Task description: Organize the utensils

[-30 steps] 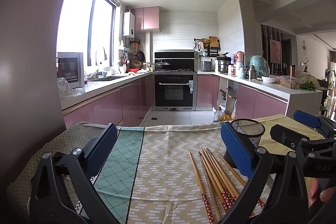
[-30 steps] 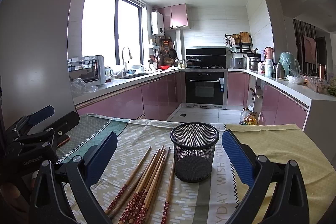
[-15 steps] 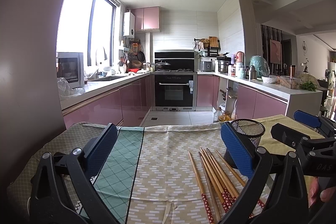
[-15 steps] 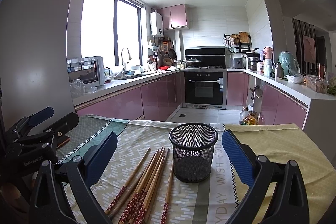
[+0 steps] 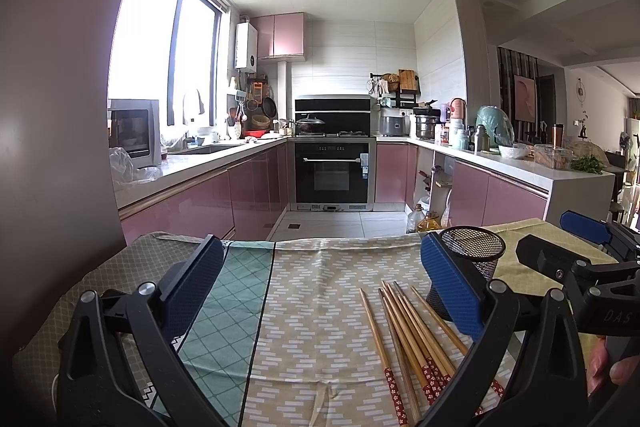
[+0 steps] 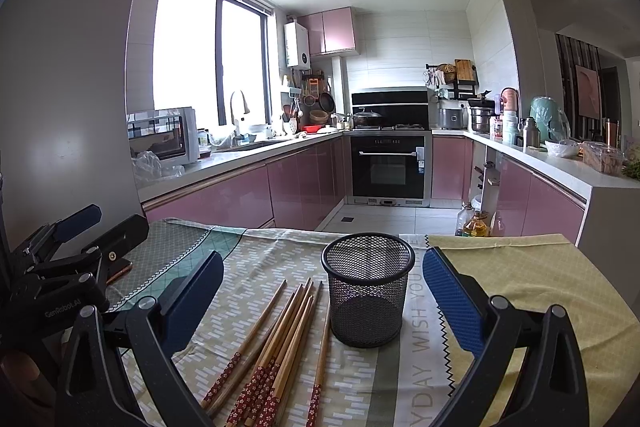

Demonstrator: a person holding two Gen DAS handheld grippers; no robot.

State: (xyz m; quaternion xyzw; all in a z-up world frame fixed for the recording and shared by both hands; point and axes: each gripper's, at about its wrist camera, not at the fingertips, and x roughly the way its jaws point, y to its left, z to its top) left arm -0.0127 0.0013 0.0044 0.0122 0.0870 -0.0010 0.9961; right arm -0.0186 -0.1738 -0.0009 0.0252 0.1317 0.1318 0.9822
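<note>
Several wooden chopsticks with red patterned ends lie loose on the tablecloth, just left of an upright black mesh cup. My right gripper hovers open over them, the cup standing between its blue pads, nothing held. The left wrist view shows the same chopsticks and the mesh cup, partly hidden behind my right pad. My left gripper is open above bare cloth, left of the chopsticks. Each gripper shows at the other view's edge.
A patchwork tablecloth covers the table, whose far edge lies just behind the cup. Beyond is a kitchen with pink cabinets, an oven and crowded counters. Oil bottles stand on the floor past the table. A hand grips the right tool.
The right wrist view has drifted slightly, so the mesh cup sits a little more to the left. Both grippers stay open and the chopsticks have not moved.
</note>
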